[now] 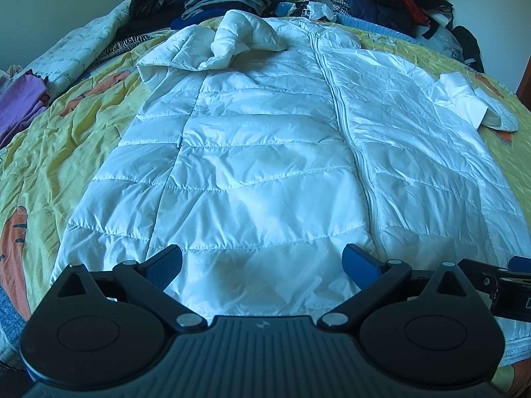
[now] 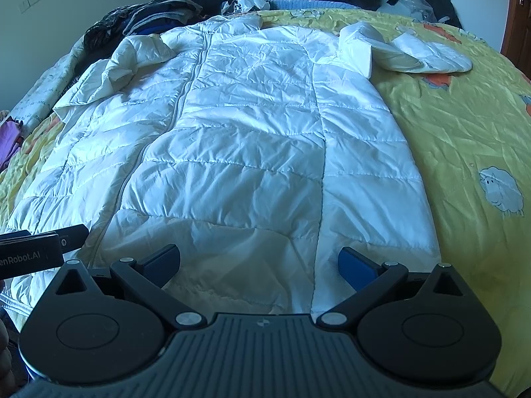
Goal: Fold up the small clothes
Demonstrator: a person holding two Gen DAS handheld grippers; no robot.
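Jacket, white and quilted, lies flat on the bed; with left gripper and right gripper fingers apart above its hem, pinch both layers evenly.

Before me the white quilted puffer jacket lies flat and front-up on the bed, zipper closed, hem nearest me, one sleeve folded over its chest, the other sleeve stretched sideways.
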